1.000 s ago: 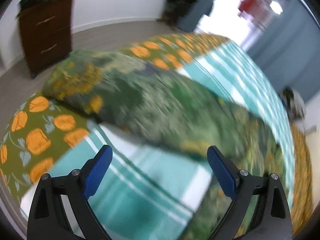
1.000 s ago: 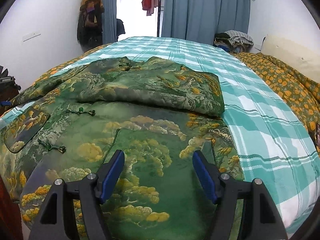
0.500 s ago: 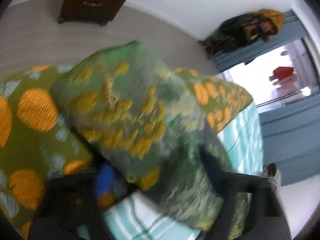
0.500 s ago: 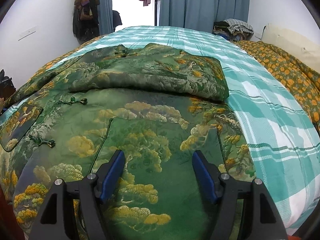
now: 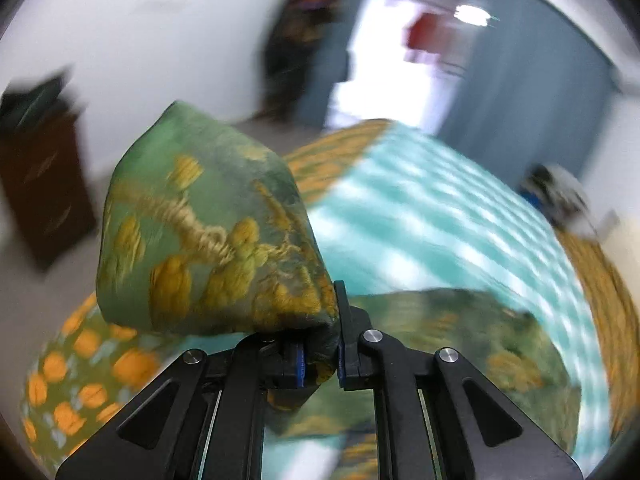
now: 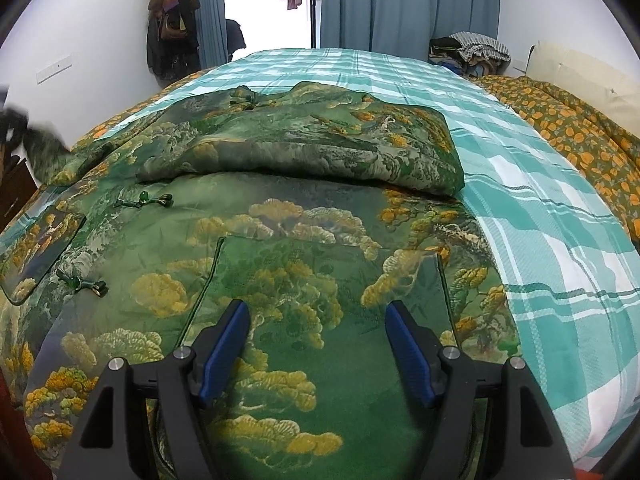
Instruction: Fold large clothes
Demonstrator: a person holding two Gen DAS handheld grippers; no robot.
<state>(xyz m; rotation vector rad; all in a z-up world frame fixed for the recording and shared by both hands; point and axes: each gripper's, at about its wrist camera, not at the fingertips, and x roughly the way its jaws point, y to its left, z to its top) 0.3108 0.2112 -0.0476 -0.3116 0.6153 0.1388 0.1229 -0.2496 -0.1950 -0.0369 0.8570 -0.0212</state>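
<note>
A large green jacket (image 6: 288, 216) with gold tree patterns lies spread on the bed, its right sleeve folded across the chest. My left gripper (image 5: 320, 360) is shut on the jacket's left sleeve end (image 5: 212, 248) and holds it lifted above the bed; the view is blurred. The lifted sleeve shows blurred at the far left of the right wrist view (image 6: 44, 148). My right gripper (image 6: 316, 344) is open and empty, hovering just above the jacket's lower front panel.
The bed has a teal plaid sheet (image 6: 540, 208) and an orange-patterned quilt (image 6: 580, 132) on the right side. A dark wooden dresser (image 5: 40, 184) stands left of the bed. Blue curtains (image 6: 400, 4) and hanging clothes are behind the bed.
My left gripper went from open above the sleeve to shut on its end and has lifted it. My right gripper stays open and has edged slightly forward over the jacket.
</note>
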